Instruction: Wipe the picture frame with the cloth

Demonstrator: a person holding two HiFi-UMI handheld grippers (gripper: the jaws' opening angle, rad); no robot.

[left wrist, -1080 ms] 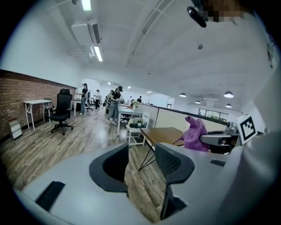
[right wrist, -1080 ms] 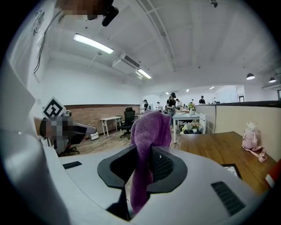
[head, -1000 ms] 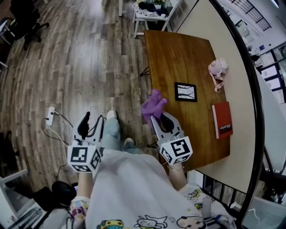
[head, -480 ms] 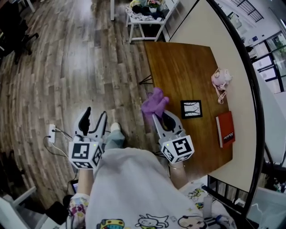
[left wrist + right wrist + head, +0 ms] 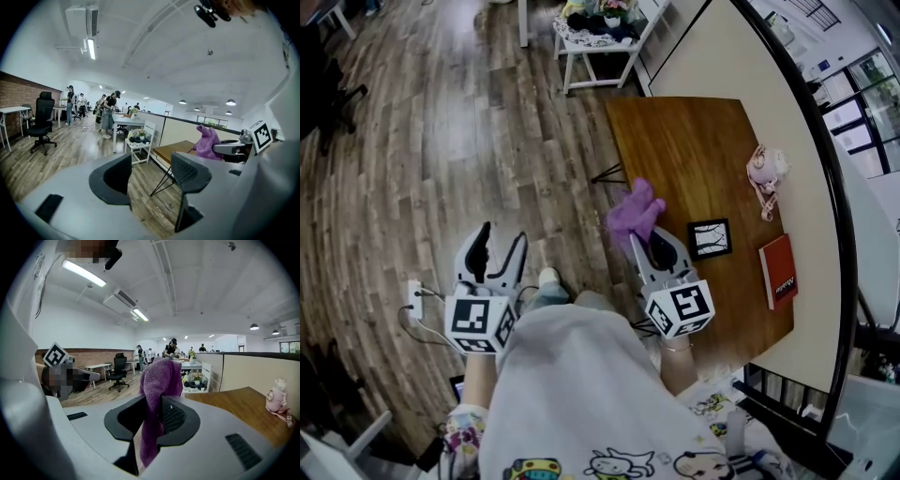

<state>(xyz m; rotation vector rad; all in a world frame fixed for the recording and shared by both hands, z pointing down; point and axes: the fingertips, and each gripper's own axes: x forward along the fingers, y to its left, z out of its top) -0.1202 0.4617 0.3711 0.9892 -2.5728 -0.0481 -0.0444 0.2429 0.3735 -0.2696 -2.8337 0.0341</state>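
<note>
A small black picture frame (image 5: 711, 239) lies flat on the brown wooden table (image 5: 684, 141), near its right side. My right gripper (image 5: 639, 232) is shut on a purple cloth (image 5: 635, 212), which sticks up from its jaws at the table's left edge, just left of the frame. The right gripper view shows the cloth (image 5: 156, 394) pinched between the pads. My left gripper (image 5: 494, 247) hangs over the wooden floor, well left of the table; its jaws are opening with nothing between them (image 5: 151, 176).
A red book (image 5: 780, 270) lies right of the frame and a pink plush toy (image 5: 764, 169) beyond it. A white rack (image 5: 592, 33) with dark things stands past the table's far end. A beige partition (image 5: 769, 84) borders the table. A power strip (image 5: 414, 298) lies on the floor.
Both grippers have moved forward along the floor and table edge. The cloth now sits closer beside the picture frame. The left jaws have spread wider.
</note>
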